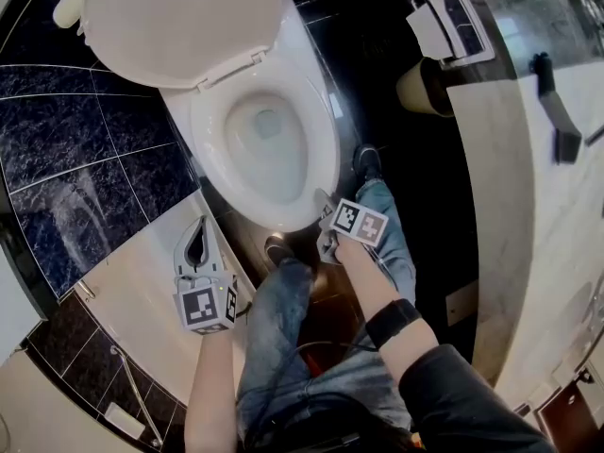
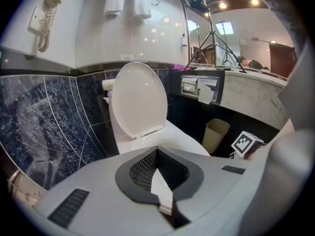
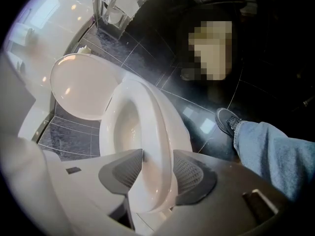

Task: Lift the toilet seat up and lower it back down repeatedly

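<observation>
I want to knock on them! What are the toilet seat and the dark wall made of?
The toilet seat looks like glossy white plastic, from its sheen, but maybe not. The dark wall looks like polished marble tile: white veins, grout lines.

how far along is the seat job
Done: lid up, seat lying down; past cycles can't be told. In hand: right gripper straddles the seat's front edge, jaws open, not clearly clamped; left gripper shut, empty, held aside. Left: lift, lower, repeat.

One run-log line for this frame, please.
lid up | seat down | right gripper open, astride seat's front rim | left gripper shut, empty, held aside
</observation>
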`<state>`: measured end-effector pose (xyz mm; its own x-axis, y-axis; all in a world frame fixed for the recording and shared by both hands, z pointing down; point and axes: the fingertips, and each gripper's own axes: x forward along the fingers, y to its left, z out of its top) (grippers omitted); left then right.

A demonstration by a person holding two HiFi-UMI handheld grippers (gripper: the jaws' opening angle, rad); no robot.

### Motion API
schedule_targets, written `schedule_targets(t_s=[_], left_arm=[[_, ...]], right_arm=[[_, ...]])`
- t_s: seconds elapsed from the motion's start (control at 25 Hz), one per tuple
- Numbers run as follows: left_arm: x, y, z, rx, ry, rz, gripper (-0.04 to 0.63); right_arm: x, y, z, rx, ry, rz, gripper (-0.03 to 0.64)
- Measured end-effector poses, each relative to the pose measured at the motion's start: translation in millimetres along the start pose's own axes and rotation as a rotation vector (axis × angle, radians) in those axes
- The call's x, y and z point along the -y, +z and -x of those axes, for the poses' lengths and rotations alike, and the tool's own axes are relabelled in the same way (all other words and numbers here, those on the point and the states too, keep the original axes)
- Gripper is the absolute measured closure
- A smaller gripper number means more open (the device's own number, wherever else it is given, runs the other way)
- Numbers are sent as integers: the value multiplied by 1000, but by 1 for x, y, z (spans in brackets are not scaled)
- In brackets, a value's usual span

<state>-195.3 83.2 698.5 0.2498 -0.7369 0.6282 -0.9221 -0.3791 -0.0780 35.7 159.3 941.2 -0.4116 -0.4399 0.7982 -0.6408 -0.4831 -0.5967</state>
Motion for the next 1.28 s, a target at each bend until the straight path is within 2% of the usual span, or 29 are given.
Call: schedule_targets(t_s=[0.4,0.56,0.8,1.08,1.28], left_arm=[[-5,-9,-7,-16,-5,25,595],[-5,-11,-10,-16,-9,33,595],[1,-5,-11,-32,-11,67,595],[2,16,5,-2,-7,58,595],[9,54,29,-12,-13,95,595]], right_arm=[[-5,3,2,25,10,-53,417],[-4,6,2,35,58,-110,445],[-17,8,18,19,123,-104,449],[-56,19,66,1,192,-98,473],[-105,37,107,9,253,-113,485]])
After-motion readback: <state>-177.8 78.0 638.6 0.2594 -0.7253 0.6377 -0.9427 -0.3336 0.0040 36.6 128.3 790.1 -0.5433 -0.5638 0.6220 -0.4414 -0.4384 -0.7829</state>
